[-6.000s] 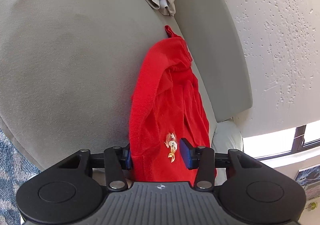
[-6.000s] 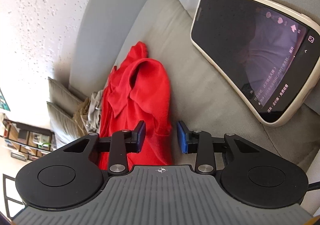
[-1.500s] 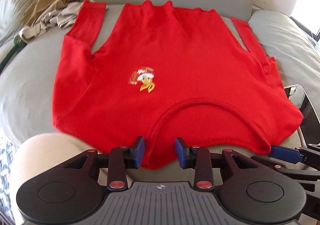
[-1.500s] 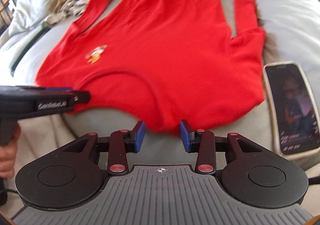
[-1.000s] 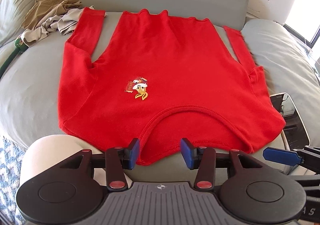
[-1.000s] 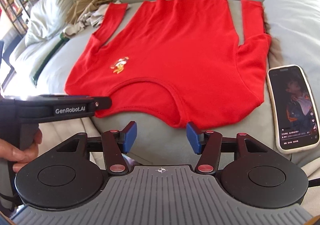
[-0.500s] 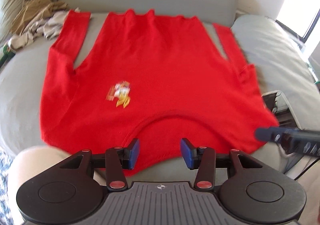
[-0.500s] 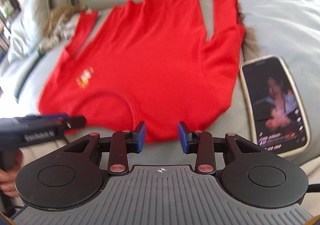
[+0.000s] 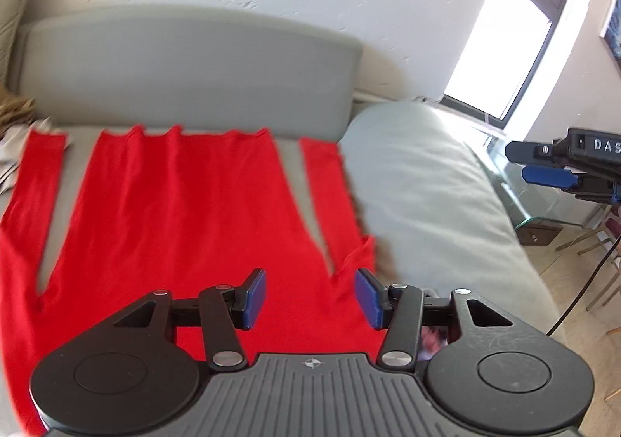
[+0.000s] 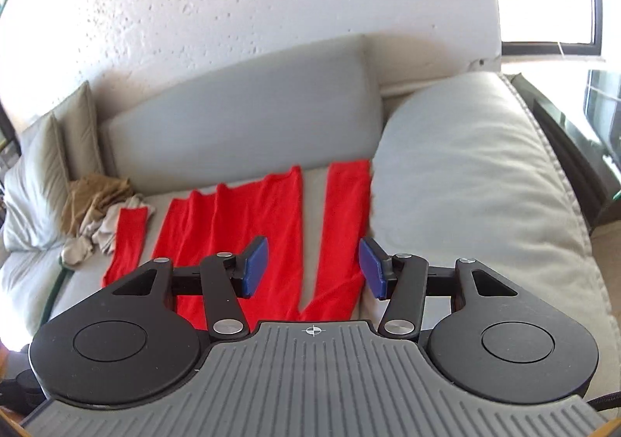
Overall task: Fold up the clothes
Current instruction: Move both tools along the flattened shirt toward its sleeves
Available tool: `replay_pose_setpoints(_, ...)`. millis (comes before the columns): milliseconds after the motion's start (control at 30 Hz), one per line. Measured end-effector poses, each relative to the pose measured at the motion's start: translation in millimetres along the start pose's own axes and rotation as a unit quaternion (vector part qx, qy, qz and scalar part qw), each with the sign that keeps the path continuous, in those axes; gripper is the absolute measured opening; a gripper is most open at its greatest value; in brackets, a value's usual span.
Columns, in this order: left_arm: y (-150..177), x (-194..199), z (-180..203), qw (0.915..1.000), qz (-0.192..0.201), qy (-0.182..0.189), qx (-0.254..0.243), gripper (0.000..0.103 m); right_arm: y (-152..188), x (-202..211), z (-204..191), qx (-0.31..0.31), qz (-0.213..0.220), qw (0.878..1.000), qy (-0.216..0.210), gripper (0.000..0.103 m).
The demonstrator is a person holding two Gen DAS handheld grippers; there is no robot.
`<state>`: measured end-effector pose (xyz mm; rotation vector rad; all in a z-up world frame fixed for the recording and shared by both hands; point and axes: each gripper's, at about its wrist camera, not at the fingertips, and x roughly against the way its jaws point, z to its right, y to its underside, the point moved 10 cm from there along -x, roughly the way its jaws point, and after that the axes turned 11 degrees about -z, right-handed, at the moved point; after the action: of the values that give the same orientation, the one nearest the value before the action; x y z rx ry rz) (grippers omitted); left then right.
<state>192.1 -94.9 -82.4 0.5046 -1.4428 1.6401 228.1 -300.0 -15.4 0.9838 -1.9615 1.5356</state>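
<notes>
A red long-sleeved shirt (image 9: 174,212) lies spread flat on the grey sofa seat (image 9: 291,153), hem towards the backrest and both sleeves laid alongside the body. It also shows in the right wrist view (image 10: 233,227). My left gripper (image 9: 309,297) is open and empty, held above the shirt near its right armpit. My right gripper (image 10: 313,266) is open and empty, above the right sleeve (image 10: 341,227). The right gripper also appears at the far right of the left wrist view (image 9: 551,169), off the sofa's side.
A pile of beige and grey clothes (image 10: 93,219) lies at the seat's far left beside olive pillows (image 10: 35,173). A big grey cushion (image 10: 465,181) bounds the shirt on the right. A phone (image 9: 434,340) peeks out under my left gripper. A glass side table (image 9: 543,212) stands right of the sofa.
Both grippers have lifted and tilted up towards the backrest and wall. The right gripper opened wider and swung out to the right. The shirt lies unmoved.
</notes>
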Motion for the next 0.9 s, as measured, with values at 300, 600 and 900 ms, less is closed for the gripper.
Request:
replay_pose_setpoints(300, -109, -108, 44, 0.9996, -0.010, 0.026, 0.007, 0.050, -105, -49, 59, -0.079, 0.107, 0.991, -0.025, 0.064)
replay_pose_setpoints(600, -175, -292, 65, 0.9927, -0.094, -0.073, -0.021, 0.042, -59, -187, 145, -0.180, 0.014, 0.982, -0.046, 0.064)
replay_pose_setpoints(900, -201, -374, 76, 0.9766, -0.124, -0.168, -0.051, 0.040, -59, -216, 178, -0.246, -0.008, 0.966, -0.083, 0.062)
